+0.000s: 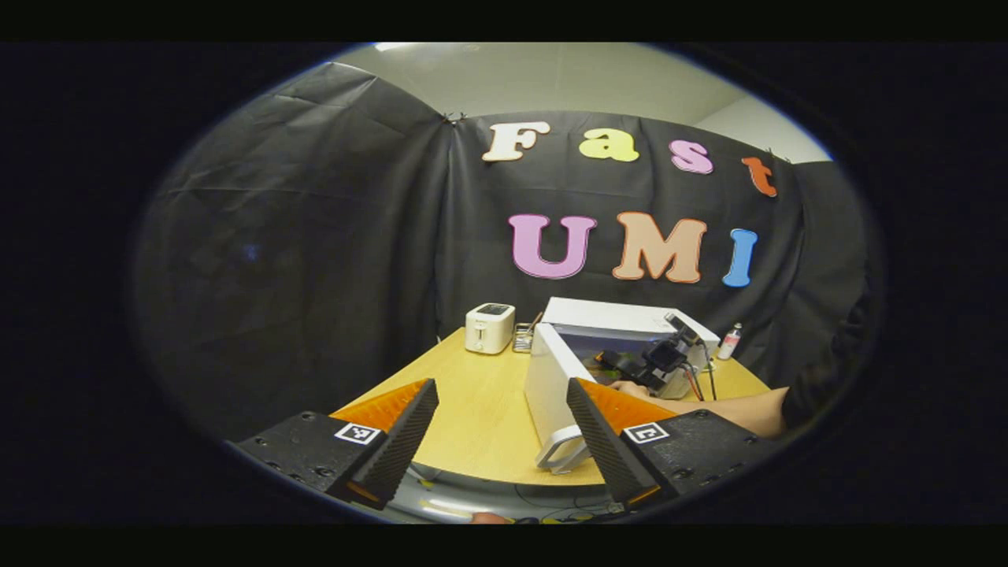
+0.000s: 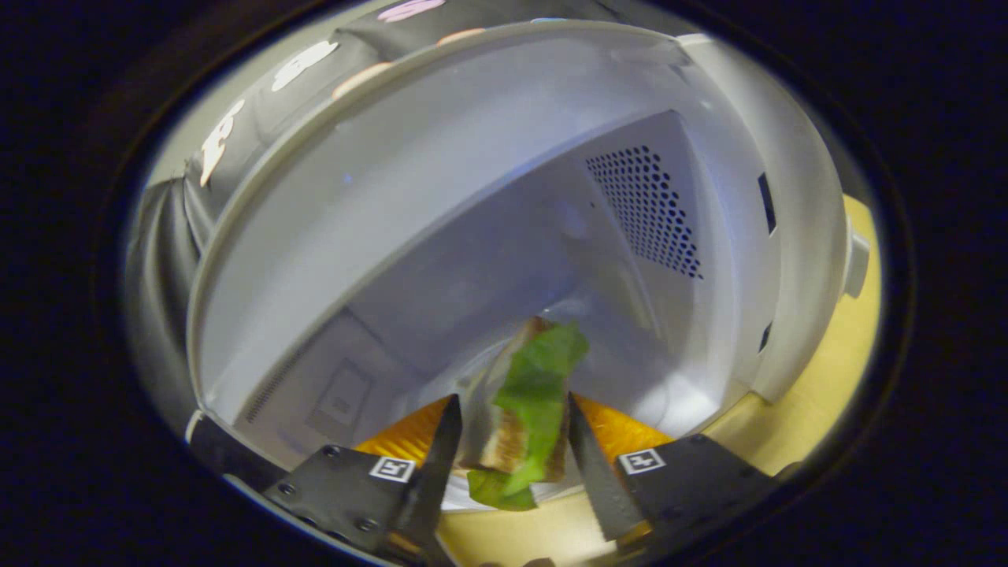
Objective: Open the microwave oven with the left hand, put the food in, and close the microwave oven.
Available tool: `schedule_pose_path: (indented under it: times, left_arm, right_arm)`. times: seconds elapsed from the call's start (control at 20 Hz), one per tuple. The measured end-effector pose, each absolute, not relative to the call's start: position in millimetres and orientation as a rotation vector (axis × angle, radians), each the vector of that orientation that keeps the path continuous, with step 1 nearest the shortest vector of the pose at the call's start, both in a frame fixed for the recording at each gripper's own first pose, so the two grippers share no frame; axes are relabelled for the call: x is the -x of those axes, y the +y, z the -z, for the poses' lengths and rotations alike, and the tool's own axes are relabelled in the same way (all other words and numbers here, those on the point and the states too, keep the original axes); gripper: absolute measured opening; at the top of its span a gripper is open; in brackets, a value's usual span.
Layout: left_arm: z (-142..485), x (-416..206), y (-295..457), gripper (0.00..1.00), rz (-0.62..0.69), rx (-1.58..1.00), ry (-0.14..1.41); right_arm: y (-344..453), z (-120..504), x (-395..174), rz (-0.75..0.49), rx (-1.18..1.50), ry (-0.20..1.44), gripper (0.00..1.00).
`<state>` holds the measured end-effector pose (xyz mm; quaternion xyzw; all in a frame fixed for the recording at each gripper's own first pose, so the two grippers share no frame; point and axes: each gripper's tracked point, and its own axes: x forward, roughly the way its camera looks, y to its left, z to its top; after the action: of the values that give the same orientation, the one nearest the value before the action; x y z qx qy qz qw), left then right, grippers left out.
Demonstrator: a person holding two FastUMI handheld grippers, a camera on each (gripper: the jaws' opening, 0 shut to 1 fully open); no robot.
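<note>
right gripper view has the right tool (image 2: 508,441) clamping a lettuce sandwich (image 2: 529,402) inside the open microwave oven (image 2: 488,236); left tool (image 1: 502,429) gapes empty above the worktop (image 1: 480,409).

The microwave oven (image 1: 622,319) is white outside, with a white door (image 1: 551,386) and a pale grey handle (image 1: 561,450). Its cavity (image 2: 472,236) is light grey, with a patch of small dark holes (image 2: 646,213) on the right wall. The food (image 2: 528,402) is a sandwich of tan bread and bright green lettuce. The tabletop (image 1: 480,409) is pale yellow wood. The toaster (image 1: 489,327) at the far left is cream white with a dark top. A small bottle (image 1: 730,342) at the far right is white with a red cap.
</note>
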<state>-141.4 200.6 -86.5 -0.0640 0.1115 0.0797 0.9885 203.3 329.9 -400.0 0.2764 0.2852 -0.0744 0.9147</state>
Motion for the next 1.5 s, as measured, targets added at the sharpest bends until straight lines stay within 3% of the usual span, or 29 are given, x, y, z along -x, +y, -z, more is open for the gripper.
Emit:
schedule_pose_path:
  times: [0.15,0.2,0.25,0.45,0.5,0.7,0.75,1.05,1.5]
  left_arm:
    - [87.4,140.9,200.3,0.94,-0.148,0.121,0.230]
    - [88.4,139.3,200.6,0.94,-0.144,0.120,0.231]
    - [89.3,138.1,199.4,0.94,-0.141,0.122,0.233]
    - [90.7,134.2,195.1,0.96,-0.116,0.135,0.226]
    - [92.8,133.6,195.5,0.95,-0.115,0.136,0.229]
    - [100.9,128.2,197.0,0.94,-0.102,0.158,0.240]
    - [101.5,125.8,199.8,0.99,-0.103,0.166,0.238]
    - [111.9,115.7,215.4,0.96,-0.113,0.134,0.231]
    - [150.7,109.2,218.6,0.95,-0.119,0.125,0.266]
  right_arm:
    - [324.6,397.8,-202.9,0.112,-0.406,0.567,0.97]
    - [324.2,395.2,-204.9,0.089,-0.360,0.553,0.87]
    - [324.2,393.7,-204.7,0.068,-0.316,0.547,1.00]
    - [319.6,369.4,-212.3,-0.013,-0.201,0.471,0.98]
    - [318.4,361.4,-213.5,-0.033,-0.185,0.455,0.89]
    - [319.2,340.6,-187.7,-0.114,-0.142,0.455,0.90]
    - [318.8,332.5,-177.4,-0.145,-0.131,0.455,0.90]
    - [285.7,277.8,-113.9,-0.274,-0.062,0.404,0.91]
    - [178.6,124.6,-88.9,-0.242,-0.087,0.215,0.90]
